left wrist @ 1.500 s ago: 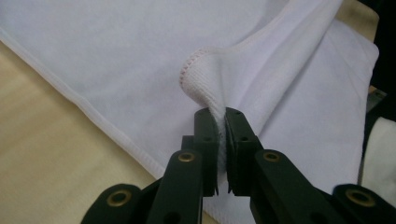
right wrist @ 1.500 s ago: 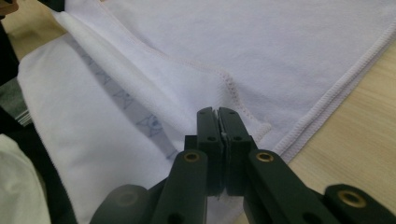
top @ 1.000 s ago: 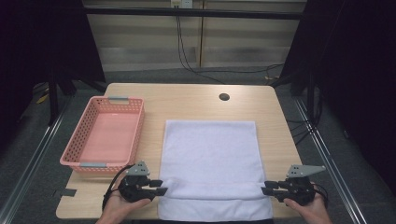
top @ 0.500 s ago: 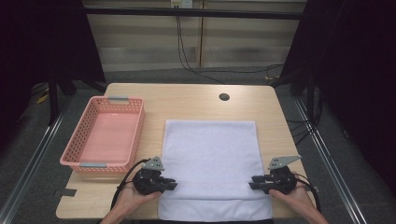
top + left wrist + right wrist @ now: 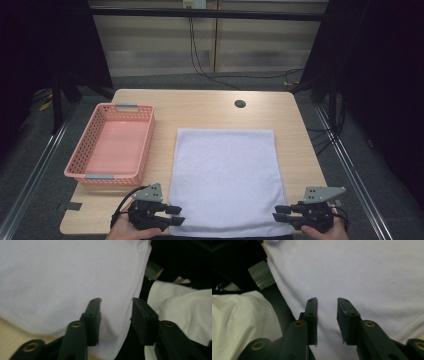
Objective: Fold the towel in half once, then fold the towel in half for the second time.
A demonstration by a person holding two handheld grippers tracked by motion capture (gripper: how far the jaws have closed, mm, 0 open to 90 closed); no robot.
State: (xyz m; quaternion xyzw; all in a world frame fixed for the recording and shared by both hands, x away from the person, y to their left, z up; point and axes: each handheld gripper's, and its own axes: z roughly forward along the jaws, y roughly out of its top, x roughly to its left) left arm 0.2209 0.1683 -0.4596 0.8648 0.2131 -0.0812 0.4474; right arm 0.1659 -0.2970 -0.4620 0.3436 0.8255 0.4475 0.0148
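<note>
While towel's (image 5: pixel 227 182) near edge cut off: both hand-held grippers (image 5: pixel 170 216) (image 5: pixel 280 214) part-open, jaws just reopened, nothing gripped.

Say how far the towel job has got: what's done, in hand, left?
Done: the towel lies flat on the table beside the pink basket. In hand: the left gripper and right gripper sit at its near corners, jaws just opened, cloth edge between them unpinched. Left: gripping and, likely, folding; no fold shows yet.
</note>
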